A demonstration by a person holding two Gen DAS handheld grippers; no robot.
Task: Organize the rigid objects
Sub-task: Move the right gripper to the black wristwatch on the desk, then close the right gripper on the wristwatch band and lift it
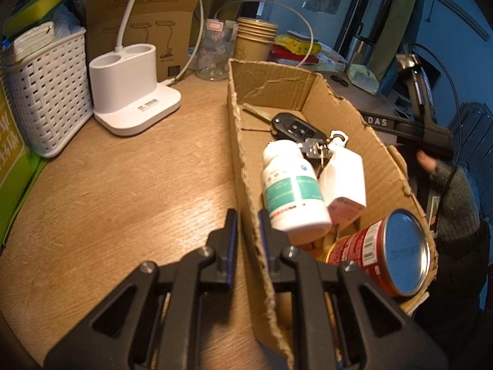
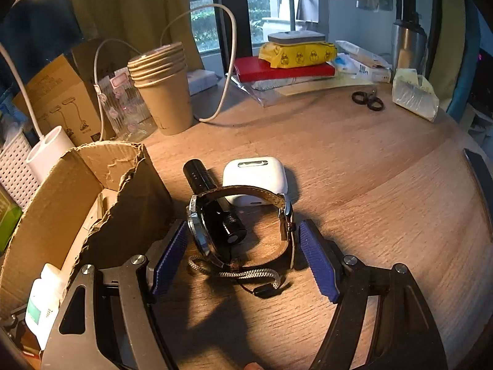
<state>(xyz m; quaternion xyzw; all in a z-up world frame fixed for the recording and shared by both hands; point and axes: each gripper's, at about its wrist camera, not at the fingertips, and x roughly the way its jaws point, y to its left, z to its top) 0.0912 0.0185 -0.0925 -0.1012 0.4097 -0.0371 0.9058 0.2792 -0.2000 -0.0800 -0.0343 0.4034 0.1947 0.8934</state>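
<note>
In the left wrist view my left gripper (image 1: 247,215) is shut on the near left wall of a torn cardboard box (image 1: 246,166). The box holds a car key with a key bunch (image 1: 297,129), a white and green pill bottle (image 1: 292,185), a small white bottle (image 1: 343,182) and a red tin can (image 1: 385,249). In the right wrist view my right gripper (image 2: 243,240) is open, its blue pads on either side of a wristwatch (image 2: 215,234) standing on the table. A black flashlight (image 2: 212,200) passes through the strap. A white earbud case (image 2: 255,178) lies behind. The box (image 2: 92,203) is to the left.
A white lamp base (image 1: 129,89), a white woven basket (image 1: 49,92) and a cardboard carton (image 1: 138,21) stand at the back left. A paper cup stack (image 2: 163,89), a glass jar (image 2: 126,104), a red book with a yellow pack (image 2: 286,64), scissors (image 2: 368,100) and a cable (image 2: 228,61) lie further back.
</note>
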